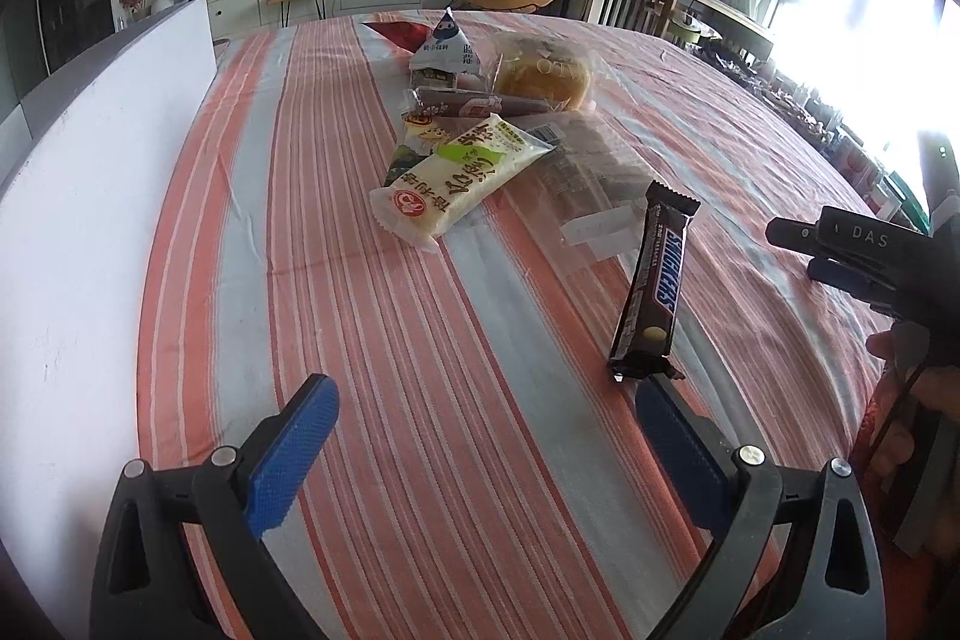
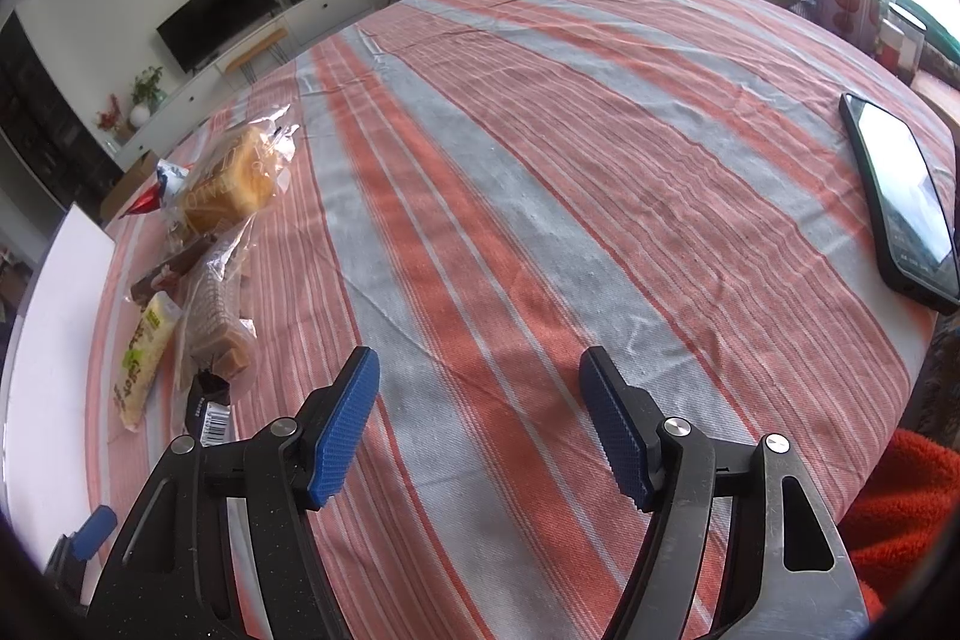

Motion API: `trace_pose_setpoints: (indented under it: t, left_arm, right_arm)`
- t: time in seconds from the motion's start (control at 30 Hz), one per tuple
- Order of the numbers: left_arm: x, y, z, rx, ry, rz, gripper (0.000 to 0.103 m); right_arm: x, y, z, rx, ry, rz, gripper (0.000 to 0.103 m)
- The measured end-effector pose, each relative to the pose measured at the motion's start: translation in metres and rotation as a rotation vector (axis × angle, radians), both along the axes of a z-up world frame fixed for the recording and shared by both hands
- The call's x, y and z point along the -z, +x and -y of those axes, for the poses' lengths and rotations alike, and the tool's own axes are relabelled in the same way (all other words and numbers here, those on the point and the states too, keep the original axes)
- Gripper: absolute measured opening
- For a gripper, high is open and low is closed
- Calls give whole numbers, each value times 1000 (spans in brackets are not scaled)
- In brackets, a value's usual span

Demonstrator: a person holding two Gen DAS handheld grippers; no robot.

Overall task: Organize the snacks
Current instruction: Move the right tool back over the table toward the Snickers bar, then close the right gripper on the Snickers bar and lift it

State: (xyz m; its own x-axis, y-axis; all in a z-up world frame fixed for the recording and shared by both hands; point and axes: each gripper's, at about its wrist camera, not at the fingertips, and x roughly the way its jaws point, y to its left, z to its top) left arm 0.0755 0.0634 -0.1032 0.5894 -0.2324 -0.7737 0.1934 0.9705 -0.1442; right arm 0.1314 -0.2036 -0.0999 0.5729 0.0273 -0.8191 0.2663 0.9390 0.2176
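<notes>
A brown Snickers bar (image 1: 654, 280) lies on the striped tablecloth (image 1: 372, 340), its near end just past the tip of my left gripper's right finger. The left gripper (image 1: 487, 388) is open with only cloth between its blue pads. Farther back is a snack pile: a white rice-cracker pack (image 1: 456, 178), a brown stick pack (image 1: 480, 103), a triangular pack (image 1: 444, 46), a bagged bun (image 1: 543, 76) and a clear wafer bag (image 1: 576, 166). My right gripper (image 2: 478, 361) is open over bare cloth, to the right of the pile; it also shows as the right gripper (image 1: 793, 250) at the frame's edge.
A white board (image 1: 90, 196) stands along the table's left edge. A black phone (image 2: 900, 196) lies near the right edge. A red fabric (image 2: 900, 508) sits at the near right corner. A person's hand (image 1: 900, 400) holds the right gripper.
</notes>
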Motion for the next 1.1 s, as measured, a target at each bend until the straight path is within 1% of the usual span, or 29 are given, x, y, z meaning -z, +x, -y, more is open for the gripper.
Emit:
trace_pose_setpoints:
  t: [0.2, 0.63, 0.87, 0.97, 1.0, 1.03, 1.07, 1.1]
  left_arm:
    - [3, 0, -2, -8, -1, -14, 99]
    - [3, -1, -1, -4, 2, -16, 99]
    - [-1, -2, -1, -5, -6, -8, 99]
    - [-6, -3, -1, -4, -17, -6, 99]
    - [-10, -3, -1, -5, -23, -7, 99]
    - [-13, -4, -2, -6, -33, -7, 99]
    - [-20, -5, -3, -8, -48, -1, 99]
    - [-26, -6, -6, -13, -61, 8, 99]
  right_arm:
    - [0, 0, 0, 0, 1, 0, 72]
    - [1, 1, 0, 0, -1, -1, 72]
    - [0, 0, -1, -5, -11, -5, 73]
    - [-1, 0, -1, -12, 3, -3, 75]
    - [-4, -4, 5, -6, 55, 27, 75]
    - [-10, -11, 14, 11, 119, 91, 75]
    - [-17, -19, 22, 31, 159, 154, 75]
    - [-22, -24, 28, 47, 179, 189, 75]
